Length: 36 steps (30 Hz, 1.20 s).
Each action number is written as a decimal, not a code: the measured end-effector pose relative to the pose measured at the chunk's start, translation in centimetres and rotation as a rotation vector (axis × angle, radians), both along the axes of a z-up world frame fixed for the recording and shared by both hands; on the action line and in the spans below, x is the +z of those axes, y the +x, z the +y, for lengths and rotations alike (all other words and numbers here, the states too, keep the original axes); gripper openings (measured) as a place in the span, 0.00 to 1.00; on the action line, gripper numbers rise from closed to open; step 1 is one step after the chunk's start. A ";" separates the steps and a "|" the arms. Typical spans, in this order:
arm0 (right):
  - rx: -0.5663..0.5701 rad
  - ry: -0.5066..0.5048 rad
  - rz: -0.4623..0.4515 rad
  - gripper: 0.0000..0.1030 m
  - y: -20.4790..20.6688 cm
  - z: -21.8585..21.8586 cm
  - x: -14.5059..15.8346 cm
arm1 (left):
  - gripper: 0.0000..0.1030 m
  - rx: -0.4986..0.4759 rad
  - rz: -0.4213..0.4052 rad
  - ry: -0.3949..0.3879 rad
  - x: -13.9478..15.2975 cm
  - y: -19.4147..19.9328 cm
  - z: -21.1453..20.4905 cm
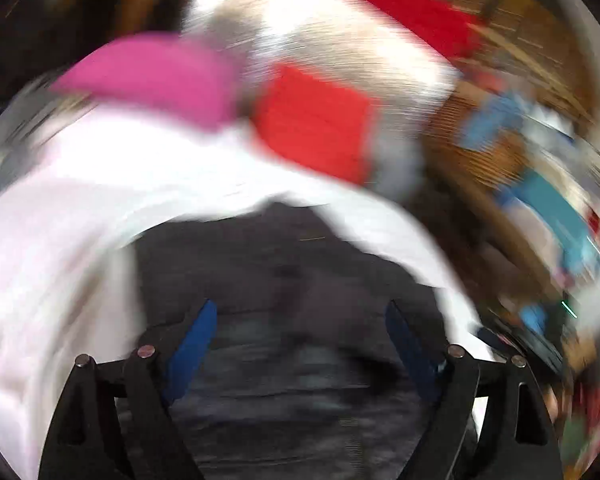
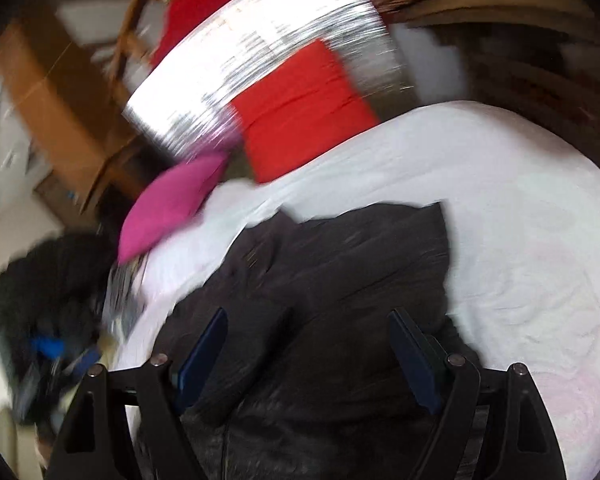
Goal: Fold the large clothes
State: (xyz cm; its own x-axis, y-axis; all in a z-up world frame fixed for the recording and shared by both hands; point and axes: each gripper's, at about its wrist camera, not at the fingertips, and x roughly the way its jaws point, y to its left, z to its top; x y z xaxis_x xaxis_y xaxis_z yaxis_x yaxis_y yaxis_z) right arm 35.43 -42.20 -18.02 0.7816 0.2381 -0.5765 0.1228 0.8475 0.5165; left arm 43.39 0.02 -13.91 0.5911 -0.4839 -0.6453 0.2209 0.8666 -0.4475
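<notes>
**Both tools spread over dark garment on bed**

Left tool (image 1: 300,344): blue pads spread wide, nothing between them; view heavily blurred. Right tool (image 2: 312,352): pads likewise spread apart, empty, hanging over the cloth with no pinch visible.

Task's thing: large dark charcoal garment (image 2: 340,280), soft and slightly sheened, lying crumpled on the white bed sheet (image 2: 520,240). In the right wrist view it fills the centre and runs down to 6 o'clock under the tool; a squared edge sits at about 1 o'clock. In the left wrist view it lies dead centre to 6 o'clock.

Surroundings: magenta pillow (image 2: 172,208) at 10 o'clock, a flat red-orange folded cloth (image 2: 304,112) at 12 o'clock, touching the sheet's far edge. Whether the pillow rests on the sheet, cannot tell.

Judgement on the step: garment looks partly gathered, not yet a neat fold. Best to pick two matching corners or a hem edge, pinch only one layer each side, lift evenly, and lay over without dragging. Slick fabric likely slides; wrinkles in the sheet may catch.
</notes>
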 end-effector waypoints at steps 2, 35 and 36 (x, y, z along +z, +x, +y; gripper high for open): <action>0.079 -0.112 0.017 0.82 1.0 3.5 0.4 | 0.83 0.116 0.148 0.016 -2.9 1.6 1.7; -0.161 -0.045 0.162 0.82 -0.6 -2.9 -2.7 | 0.78 0.138 0.193 0.302 -9.1 2.4 -1.4; -0.159 -0.039 0.176 0.82 0.2 -3.2 -3.3 | 0.78 0.137 0.163 0.316 -8.6 2.1 -1.6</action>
